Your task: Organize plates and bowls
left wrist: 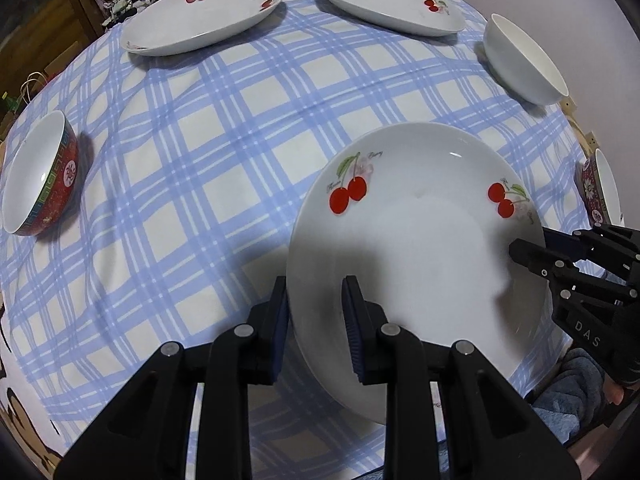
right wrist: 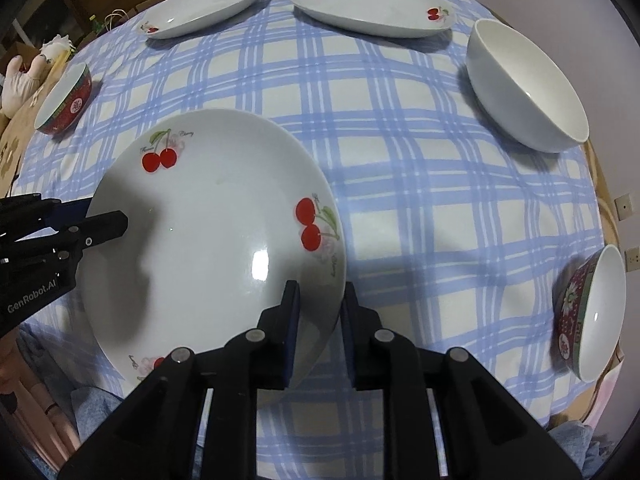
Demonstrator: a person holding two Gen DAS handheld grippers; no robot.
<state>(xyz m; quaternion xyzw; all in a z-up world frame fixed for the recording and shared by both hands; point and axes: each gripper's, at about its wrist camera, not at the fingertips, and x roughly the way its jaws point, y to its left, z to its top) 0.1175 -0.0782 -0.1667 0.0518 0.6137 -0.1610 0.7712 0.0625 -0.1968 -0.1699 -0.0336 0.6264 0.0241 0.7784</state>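
1. Left gripper [left wrist: 314,320] straddles the cherry plate's [left wrist: 420,248] left rim, jaws narrow, pads barely off it;
2. Right gripper [right wrist: 320,320] brackets the right rim, loosely parted; pinch both evenly, lift level off the checked tablecloth [left wrist: 200,160].

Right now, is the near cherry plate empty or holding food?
Empty: the cherry plate shows only a bare white inside with cherry prints, no food, while both tongs straddle its rim.
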